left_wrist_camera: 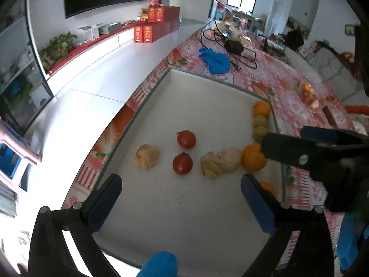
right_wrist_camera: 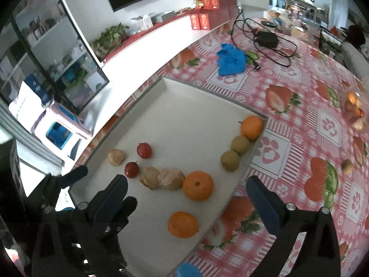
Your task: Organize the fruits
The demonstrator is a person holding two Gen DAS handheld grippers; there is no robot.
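A white tray [left_wrist_camera: 196,207] lies on the pink patterned tablecloth. On it are two red tomatoes [left_wrist_camera: 186,139] [left_wrist_camera: 182,163], three tan papery-husked fruits [left_wrist_camera: 146,156] [left_wrist_camera: 211,164] [left_wrist_camera: 230,159], two greenish kiwis [right_wrist_camera: 239,144] [right_wrist_camera: 230,160] and three oranges [right_wrist_camera: 198,185] [right_wrist_camera: 182,224] [right_wrist_camera: 251,127]. My left gripper [left_wrist_camera: 181,183] hovers open over the tray's near half, just short of the nearer tomato, holding nothing. My right gripper [right_wrist_camera: 187,181] is wide open over the tray's right side. The middle orange lies just beyond its fingers, untouched.
Blue gloves [right_wrist_camera: 230,61] and a black adapter with cable [right_wrist_camera: 266,38] lie beyond the tray. A clear bowl of fruit [right_wrist_camera: 354,110] and a small loose fruit [right_wrist_camera: 347,166] sit at the right. The table edge drops to the floor at the left, by a pink stool [right_wrist_camera: 62,127].
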